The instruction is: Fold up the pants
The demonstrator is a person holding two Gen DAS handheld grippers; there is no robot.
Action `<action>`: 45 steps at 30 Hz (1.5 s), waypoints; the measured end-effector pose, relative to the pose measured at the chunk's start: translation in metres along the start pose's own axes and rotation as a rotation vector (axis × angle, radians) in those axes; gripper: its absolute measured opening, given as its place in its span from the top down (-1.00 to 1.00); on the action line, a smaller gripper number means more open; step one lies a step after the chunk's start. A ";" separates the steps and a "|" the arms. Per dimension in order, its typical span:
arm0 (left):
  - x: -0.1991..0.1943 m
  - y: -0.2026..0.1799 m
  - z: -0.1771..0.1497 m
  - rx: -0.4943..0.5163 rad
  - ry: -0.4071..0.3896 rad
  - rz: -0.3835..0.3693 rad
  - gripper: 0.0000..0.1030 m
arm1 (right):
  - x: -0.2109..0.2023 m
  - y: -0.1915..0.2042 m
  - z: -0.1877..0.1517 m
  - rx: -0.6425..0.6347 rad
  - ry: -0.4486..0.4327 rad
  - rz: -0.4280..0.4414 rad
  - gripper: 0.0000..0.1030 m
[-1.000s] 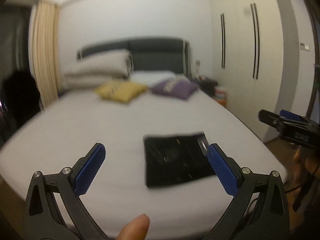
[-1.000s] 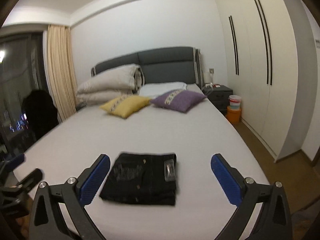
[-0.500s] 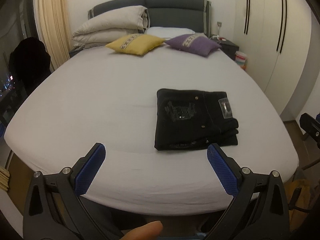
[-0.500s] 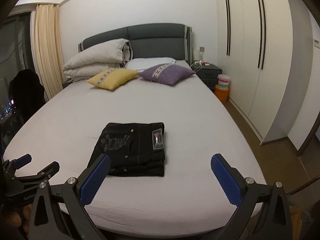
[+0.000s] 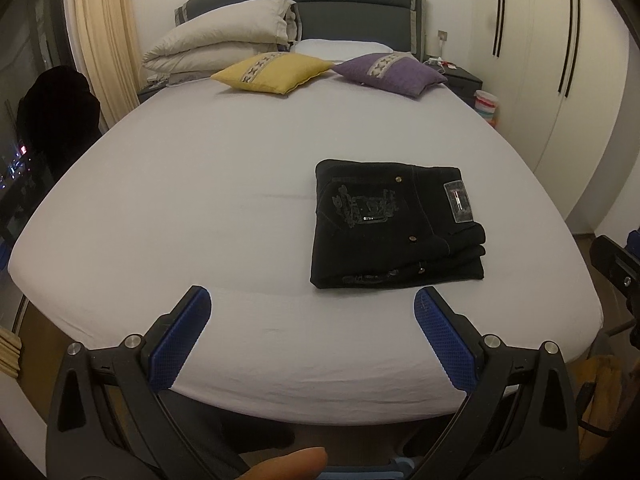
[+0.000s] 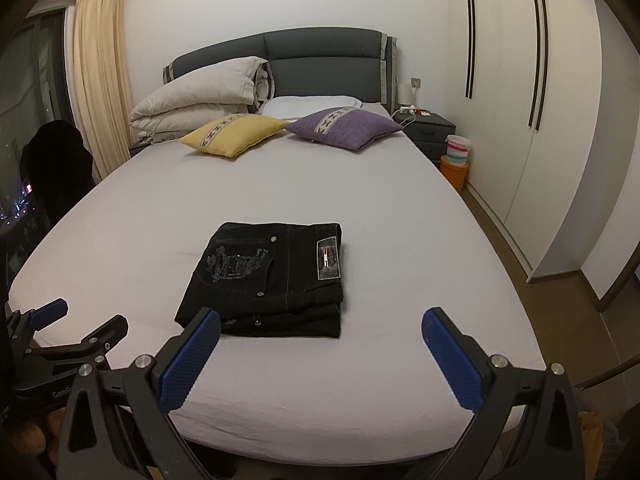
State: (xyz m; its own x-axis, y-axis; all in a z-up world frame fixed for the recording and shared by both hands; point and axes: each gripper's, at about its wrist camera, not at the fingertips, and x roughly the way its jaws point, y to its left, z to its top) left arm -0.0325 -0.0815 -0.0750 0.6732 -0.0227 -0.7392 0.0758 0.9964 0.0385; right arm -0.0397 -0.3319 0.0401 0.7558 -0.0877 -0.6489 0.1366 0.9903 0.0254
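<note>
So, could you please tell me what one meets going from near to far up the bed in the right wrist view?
Right claw → folded black pants → yellow cushion → folded duvet → dark headboard.

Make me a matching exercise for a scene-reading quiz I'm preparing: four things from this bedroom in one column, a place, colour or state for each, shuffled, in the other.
Column 1
1. pants
2. yellow cushion
3. purple cushion
4. left gripper

Column 2
A. open, holding nothing
B. black, folded flat on the bed
C. beside the folded duvet
D. nearest the nightstand

Pairs: 1-B, 2-C, 3-D, 4-A
</note>
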 end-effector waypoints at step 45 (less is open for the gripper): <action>0.016 -0.001 -0.002 0.003 0.032 -0.003 -1.00 | 0.008 0.007 -0.008 -0.015 0.048 0.008 -1.00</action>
State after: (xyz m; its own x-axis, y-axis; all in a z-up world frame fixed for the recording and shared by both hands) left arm -0.0234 -0.0828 -0.0880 0.6489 -0.0225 -0.7605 0.0800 0.9960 0.0387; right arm -0.0378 -0.3244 0.0286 0.7250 -0.0752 -0.6846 0.1212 0.9924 0.0194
